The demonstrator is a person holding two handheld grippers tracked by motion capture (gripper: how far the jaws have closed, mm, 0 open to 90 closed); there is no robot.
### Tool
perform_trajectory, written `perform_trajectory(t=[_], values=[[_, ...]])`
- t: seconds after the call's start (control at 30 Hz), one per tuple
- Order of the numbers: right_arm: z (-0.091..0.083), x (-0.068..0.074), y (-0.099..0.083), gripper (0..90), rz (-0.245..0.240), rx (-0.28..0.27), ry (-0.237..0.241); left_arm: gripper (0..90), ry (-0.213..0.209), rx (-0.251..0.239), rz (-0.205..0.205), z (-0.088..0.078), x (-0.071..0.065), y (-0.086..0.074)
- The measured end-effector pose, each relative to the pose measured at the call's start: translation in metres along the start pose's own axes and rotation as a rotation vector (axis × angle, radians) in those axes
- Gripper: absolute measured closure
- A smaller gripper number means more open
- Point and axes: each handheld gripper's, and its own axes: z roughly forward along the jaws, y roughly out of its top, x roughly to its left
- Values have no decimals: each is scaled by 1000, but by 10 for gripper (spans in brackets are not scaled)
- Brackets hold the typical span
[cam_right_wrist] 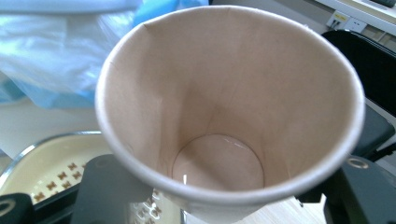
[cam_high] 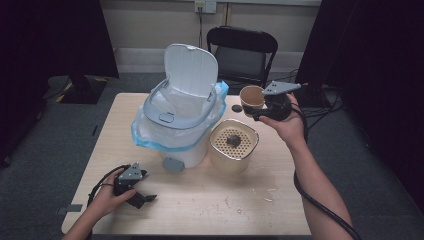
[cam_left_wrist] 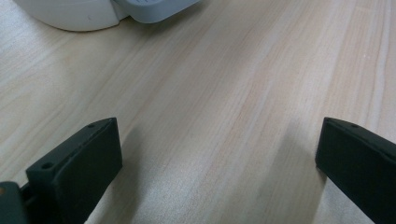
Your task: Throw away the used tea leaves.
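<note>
My right gripper [cam_high: 260, 111] is raised over the far right of the table and is shut on a brown paper cup [cam_high: 251, 98]. In the right gripper view the cup [cam_right_wrist: 224, 107] stands upright between the two black jaws, with a thin wet sheen at its bottom and nothing else inside. The cup hangs just behind a cream container with a perforated top [cam_high: 233, 145] that has a dark clump on it. My left gripper [cam_high: 141, 196] rests at the table's near left; in its own view the left gripper [cam_left_wrist: 215, 163] is open over bare wood.
A white bin [cam_high: 175, 125] with its lid up and a blue-edged plastic liner stands mid-table. Its base [cam_left_wrist: 74, 14] lies ahead of the left jaws. A small dark disc [cam_high: 236, 108] lies near the cup. A black chair [cam_high: 242, 50] stands behind the table. Crumbs [cam_high: 265, 192] dot the near right.
</note>
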Motion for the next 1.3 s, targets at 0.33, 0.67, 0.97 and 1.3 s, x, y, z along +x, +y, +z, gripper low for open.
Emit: perform_trajectory(t=[0.33, 0.67, 0.97, 1.3], values=[[-1, 2, 13, 382, 6, -2, 23, 0, 0, 0, 0, 0, 0, 0], [-4, 6, 32, 382, 22, -26, 52, 0, 0, 0, -1, 0, 0, 0], [-2, 13, 44, 381, 13, -29, 75, 0, -8, 5, 1, -1, 0, 0], [-4, 18, 57, 381, 7, -36, 87, 0, -7, 4, 3, -1, 0, 0]])
